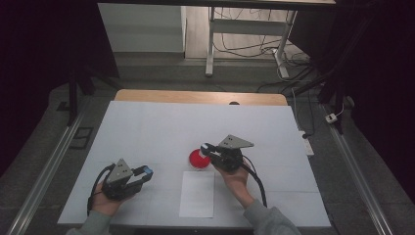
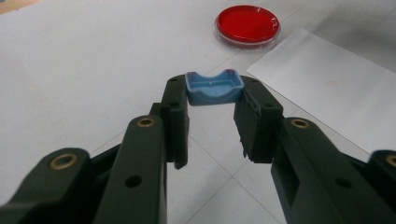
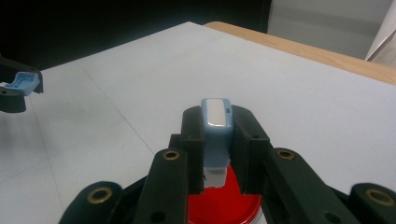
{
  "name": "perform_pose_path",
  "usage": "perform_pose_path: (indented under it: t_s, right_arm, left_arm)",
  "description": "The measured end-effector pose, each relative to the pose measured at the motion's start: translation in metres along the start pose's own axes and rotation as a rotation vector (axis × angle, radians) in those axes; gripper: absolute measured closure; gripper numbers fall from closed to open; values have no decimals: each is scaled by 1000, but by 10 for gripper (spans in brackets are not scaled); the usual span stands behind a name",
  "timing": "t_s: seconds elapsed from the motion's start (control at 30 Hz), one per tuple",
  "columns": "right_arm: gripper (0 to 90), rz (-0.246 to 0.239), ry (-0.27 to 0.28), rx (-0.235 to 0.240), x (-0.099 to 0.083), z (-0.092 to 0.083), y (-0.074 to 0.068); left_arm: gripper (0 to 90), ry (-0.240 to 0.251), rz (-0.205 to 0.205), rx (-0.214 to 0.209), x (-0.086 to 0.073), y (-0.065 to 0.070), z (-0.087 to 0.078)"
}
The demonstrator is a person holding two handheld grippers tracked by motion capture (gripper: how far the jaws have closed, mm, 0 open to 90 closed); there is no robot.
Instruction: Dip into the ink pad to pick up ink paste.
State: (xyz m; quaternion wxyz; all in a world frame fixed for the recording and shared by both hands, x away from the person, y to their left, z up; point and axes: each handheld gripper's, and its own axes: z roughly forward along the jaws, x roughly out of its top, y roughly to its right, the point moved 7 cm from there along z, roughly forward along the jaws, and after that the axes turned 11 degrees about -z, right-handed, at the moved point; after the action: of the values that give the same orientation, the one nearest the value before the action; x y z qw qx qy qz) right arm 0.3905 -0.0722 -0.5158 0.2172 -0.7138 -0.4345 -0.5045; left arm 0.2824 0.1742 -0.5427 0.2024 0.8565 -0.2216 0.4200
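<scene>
In the high view, a white sheet [image 1: 197, 194] lies nearest the person on the bench [image 1: 147, 127], between the two hands. The left gripper [image 1: 145, 172] is clamped on a blue cap [image 1: 148, 171]; its own view shows the cap [image 2: 214, 88] as a curved shell pinched between the jaw tips. The right gripper [image 1: 205, 147] is closed on a blue-and-white piece [image 1: 204, 146]. Its view shows that piece [image 3: 216, 133] upright between the jaws, over a red dish [image 3: 224, 205]. The dish [image 1: 198, 158] sits just beyond the sheet.
</scene>
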Motion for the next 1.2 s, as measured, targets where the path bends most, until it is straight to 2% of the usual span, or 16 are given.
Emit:
perform_pose_path:
  t_s: [0.57, 1.2]
  right_arm:
    - [758, -20, -78, 1, -15, 15, 1]
    - [758, -50, -120, -10, -26, 24, 0]
  left_arm:
    - [654, -4, 1, -3, 0, 0, 0]
    - [655, -3, -2, -3, 0, -1, -1]
